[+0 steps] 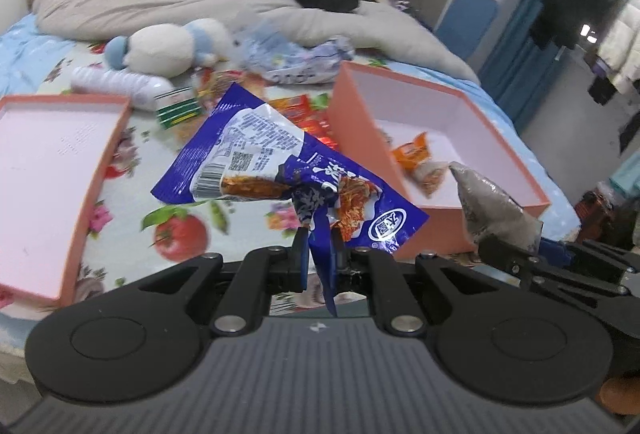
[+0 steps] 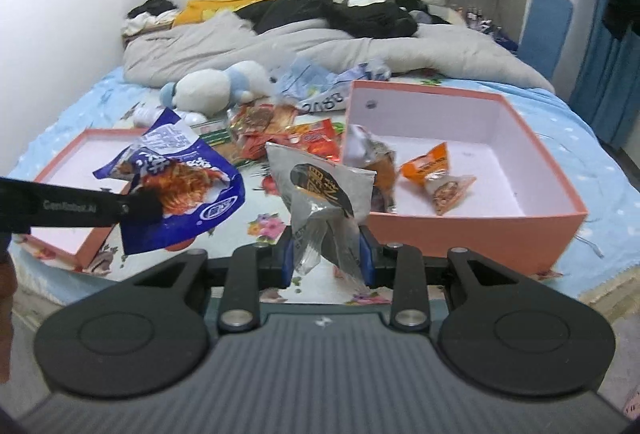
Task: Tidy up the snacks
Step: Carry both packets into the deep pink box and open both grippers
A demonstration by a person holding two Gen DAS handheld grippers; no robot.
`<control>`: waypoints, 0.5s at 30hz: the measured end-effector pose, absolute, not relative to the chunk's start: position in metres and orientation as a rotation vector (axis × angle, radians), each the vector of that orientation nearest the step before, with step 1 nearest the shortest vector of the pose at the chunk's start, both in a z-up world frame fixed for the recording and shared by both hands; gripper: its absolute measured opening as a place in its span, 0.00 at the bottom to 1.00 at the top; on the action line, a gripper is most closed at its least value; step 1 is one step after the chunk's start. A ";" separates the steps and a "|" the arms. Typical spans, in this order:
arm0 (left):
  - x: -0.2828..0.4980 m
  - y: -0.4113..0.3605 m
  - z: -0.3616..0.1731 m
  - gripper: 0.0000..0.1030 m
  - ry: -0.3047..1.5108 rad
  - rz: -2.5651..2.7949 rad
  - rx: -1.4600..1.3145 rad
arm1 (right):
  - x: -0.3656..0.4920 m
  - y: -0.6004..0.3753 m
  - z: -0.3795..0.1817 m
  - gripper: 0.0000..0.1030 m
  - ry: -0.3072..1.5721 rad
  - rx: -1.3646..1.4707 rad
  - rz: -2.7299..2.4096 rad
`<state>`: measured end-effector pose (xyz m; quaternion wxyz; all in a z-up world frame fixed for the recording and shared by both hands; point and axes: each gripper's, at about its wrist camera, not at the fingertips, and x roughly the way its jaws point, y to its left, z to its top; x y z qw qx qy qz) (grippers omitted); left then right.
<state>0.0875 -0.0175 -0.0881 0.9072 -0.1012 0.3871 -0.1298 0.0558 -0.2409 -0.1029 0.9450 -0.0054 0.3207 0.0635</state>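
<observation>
My left gripper (image 1: 320,258) is shut on a blue snack packet (image 1: 280,169) and holds it above the bed between two boxes; the packet also shows in the right wrist view (image 2: 180,189). My right gripper (image 2: 326,254) is shut on a grey snack packet (image 2: 320,193), which also shows in the left wrist view (image 1: 488,209). A deep salmon box (image 2: 472,230) at right holds an orange packet (image 2: 430,165) and a brown packet (image 2: 376,161). A shallow salmon lid (image 1: 92,169) lies at left. A pile of red and orange snacks (image 2: 280,133) lies between them.
The floral bed sheet (image 1: 188,226) carries a white and blue plush toy (image 2: 216,89), a white bottle (image 1: 116,85), a green box (image 1: 178,109) and a crumpled plastic bag (image 2: 320,81). A grey duvet (image 2: 320,49) and dark clothes lie behind.
</observation>
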 end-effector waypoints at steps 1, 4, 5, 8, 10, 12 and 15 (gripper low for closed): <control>0.088 -0.023 -0.086 0.11 0.797 -0.282 -0.208 | 0.053 -0.246 -0.102 0.34 0.651 -0.003 0.117; 0.088 -0.038 -0.080 0.11 0.791 -0.315 -0.196 | 0.046 -0.258 -0.100 0.34 0.646 0.021 0.080; 0.089 -0.043 -0.078 0.11 0.791 -0.326 -0.192 | 0.044 -0.261 -0.100 0.34 0.643 0.026 0.068; 0.094 -0.056 -0.074 0.11 0.791 -0.356 -0.178 | 0.040 -0.271 -0.099 0.34 0.639 0.044 0.038; 0.098 -0.064 -0.072 0.11 0.790 -0.373 -0.167 | 0.041 -0.276 -0.099 0.34 0.638 0.055 0.022; 0.103 -0.073 -0.070 0.11 0.791 -0.388 -0.163 | 0.045 -0.280 -0.100 0.34 0.638 0.064 0.012; 0.113 -0.084 -0.069 0.11 0.796 -0.401 -0.156 | 0.053 -0.287 -0.103 0.34 0.640 0.082 -0.009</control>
